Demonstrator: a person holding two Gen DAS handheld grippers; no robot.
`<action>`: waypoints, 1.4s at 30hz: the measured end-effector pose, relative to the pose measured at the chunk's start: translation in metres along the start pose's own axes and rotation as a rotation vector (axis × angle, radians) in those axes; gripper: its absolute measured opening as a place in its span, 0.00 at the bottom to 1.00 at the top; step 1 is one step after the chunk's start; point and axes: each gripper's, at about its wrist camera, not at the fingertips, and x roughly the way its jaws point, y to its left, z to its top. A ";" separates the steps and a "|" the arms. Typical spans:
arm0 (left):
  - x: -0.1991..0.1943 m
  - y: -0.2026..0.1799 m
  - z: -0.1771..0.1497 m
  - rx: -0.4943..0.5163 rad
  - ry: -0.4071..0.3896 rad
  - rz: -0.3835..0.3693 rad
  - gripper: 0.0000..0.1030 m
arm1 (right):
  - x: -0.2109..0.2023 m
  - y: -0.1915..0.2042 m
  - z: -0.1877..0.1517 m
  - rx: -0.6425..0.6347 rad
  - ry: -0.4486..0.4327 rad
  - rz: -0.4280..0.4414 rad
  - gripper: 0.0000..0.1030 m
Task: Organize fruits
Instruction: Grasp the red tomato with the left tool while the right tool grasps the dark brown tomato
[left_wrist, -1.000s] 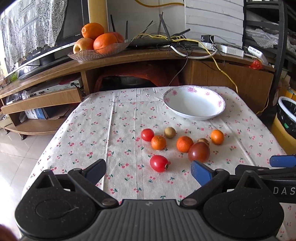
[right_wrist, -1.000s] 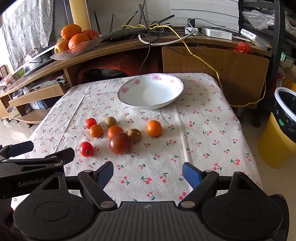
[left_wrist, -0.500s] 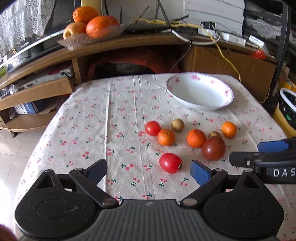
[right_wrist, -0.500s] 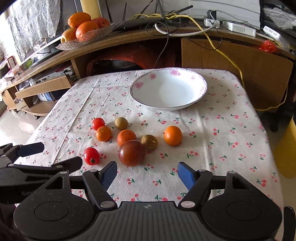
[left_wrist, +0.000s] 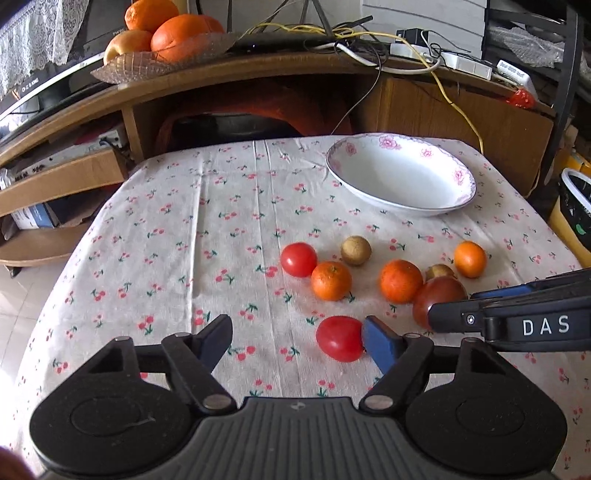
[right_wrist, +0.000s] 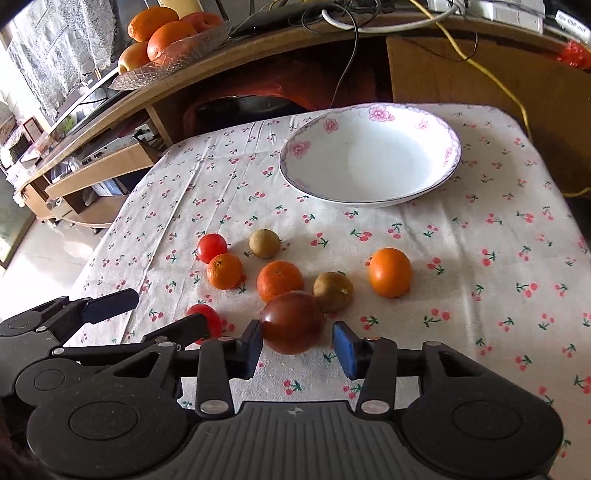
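Observation:
Several small fruits lie on the cherry-print tablecloth in front of an empty white floral bowl (left_wrist: 400, 173) (right_wrist: 369, 158). My left gripper (left_wrist: 299, 339) is open low over the cloth. A red tomato (left_wrist: 340, 343) sits between its fingers, close against the right one. My right gripper (right_wrist: 299, 349) is open around a dark reddish-brown tomato (right_wrist: 291, 321) (left_wrist: 436, 299); its left finger is at the fruit's side and the right finger stands apart. In the right wrist view the left gripper (right_wrist: 147, 315) partly hides the red tomato (right_wrist: 208, 317).
Three small oranges (right_wrist: 224, 270) (right_wrist: 279, 279) (right_wrist: 390, 272), two brown fruits (right_wrist: 264, 243) (right_wrist: 332, 290) and another red tomato (right_wrist: 211, 247) lie between grippers and bowl. A glass dish of oranges (left_wrist: 162, 48) sits on the wooden shelf behind. A yellow bin (left_wrist: 572, 206) stands right of the table.
Both grippers have moved forward and down to the fruits. The left now straddles the red tomato and the right the dark tomato. The right gripper's opening has narrowed.

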 end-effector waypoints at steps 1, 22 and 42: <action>0.000 0.001 0.001 -0.006 0.002 -0.007 0.80 | 0.000 -0.002 0.001 0.015 0.008 0.011 0.39; 0.023 -0.023 -0.003 0.070 0.017 -0.121 0.48 | 0.008 -0.005 -0.001 0.029 0.040 0.033 0.39; 0.025 -0.021 0.001 0.085 0.027 -0.144 0.36 | 0.007 -0.012 -0.002 0.048 0.041 0.035 0.33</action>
